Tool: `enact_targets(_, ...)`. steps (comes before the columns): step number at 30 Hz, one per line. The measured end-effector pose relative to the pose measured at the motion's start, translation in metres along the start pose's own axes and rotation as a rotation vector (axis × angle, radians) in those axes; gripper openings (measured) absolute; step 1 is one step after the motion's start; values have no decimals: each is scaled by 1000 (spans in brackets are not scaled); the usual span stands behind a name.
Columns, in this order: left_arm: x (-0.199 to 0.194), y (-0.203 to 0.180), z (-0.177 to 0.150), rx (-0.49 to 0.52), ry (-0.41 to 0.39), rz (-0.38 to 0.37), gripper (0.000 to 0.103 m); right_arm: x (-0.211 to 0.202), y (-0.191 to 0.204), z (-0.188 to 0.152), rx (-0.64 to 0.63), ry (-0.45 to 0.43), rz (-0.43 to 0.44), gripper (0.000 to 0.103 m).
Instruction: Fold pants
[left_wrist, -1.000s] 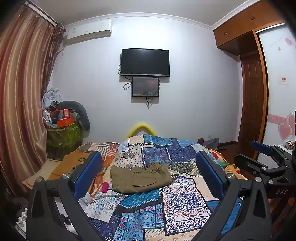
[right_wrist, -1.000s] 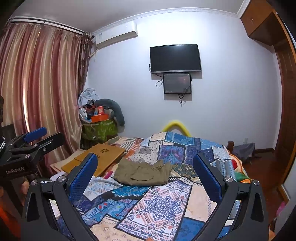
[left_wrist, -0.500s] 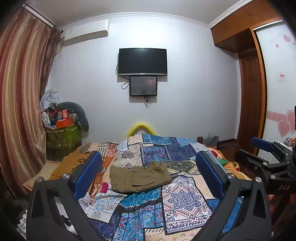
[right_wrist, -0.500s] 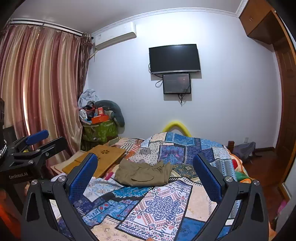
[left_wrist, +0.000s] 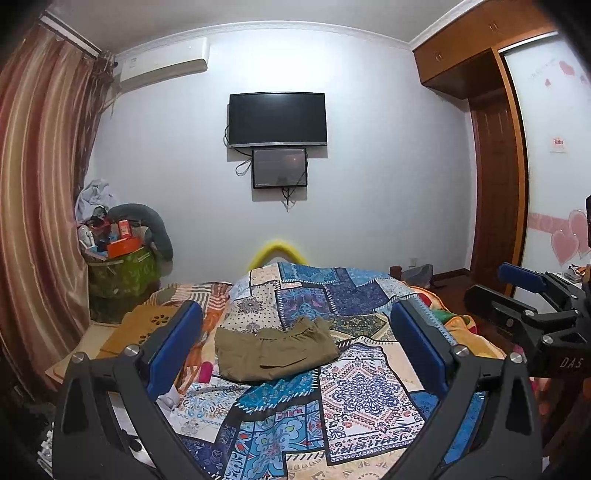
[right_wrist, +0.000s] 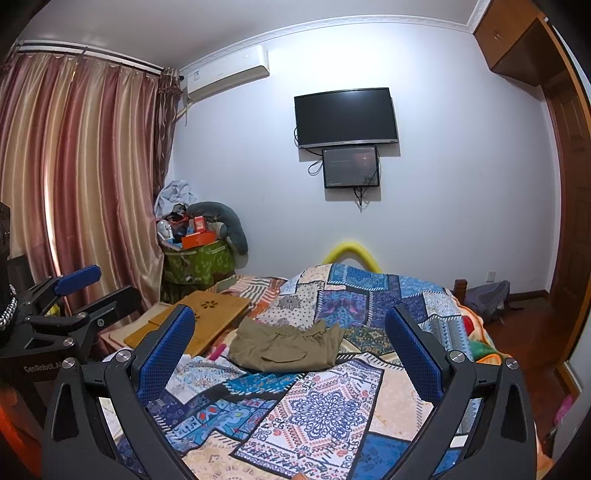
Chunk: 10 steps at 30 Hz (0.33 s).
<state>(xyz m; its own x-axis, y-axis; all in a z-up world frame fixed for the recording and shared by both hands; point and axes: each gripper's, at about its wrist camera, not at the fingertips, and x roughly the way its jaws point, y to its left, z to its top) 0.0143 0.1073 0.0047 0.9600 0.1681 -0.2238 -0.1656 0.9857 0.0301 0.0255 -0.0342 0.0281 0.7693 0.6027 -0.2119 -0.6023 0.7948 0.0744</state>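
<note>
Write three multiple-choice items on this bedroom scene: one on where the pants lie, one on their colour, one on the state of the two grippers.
1. Where do the pants lie?
A. on the patchwork bedspread
B. on the wooden board
C. between a gripper's fingers

2. What colour are the pants?
A. blue
B. olive-khaki
C. red

3. How do the left gripper and right gripper stand?
A. both shut on cloth
B. one open, one shut
C. both open, holding nothing

Answers:
1 A: the pants rest folded on the bedspread, right of the board.
2 B: the cloth is plain olive-khaki in both views.
3 C: each pair of blue pads stands wide apart with only the bed showing between.
</note>
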Motion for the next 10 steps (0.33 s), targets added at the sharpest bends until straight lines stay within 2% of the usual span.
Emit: enact_targets(10,2,3,-1,-11,11,-18,103,3,-1,-2,9,10,-4,102)
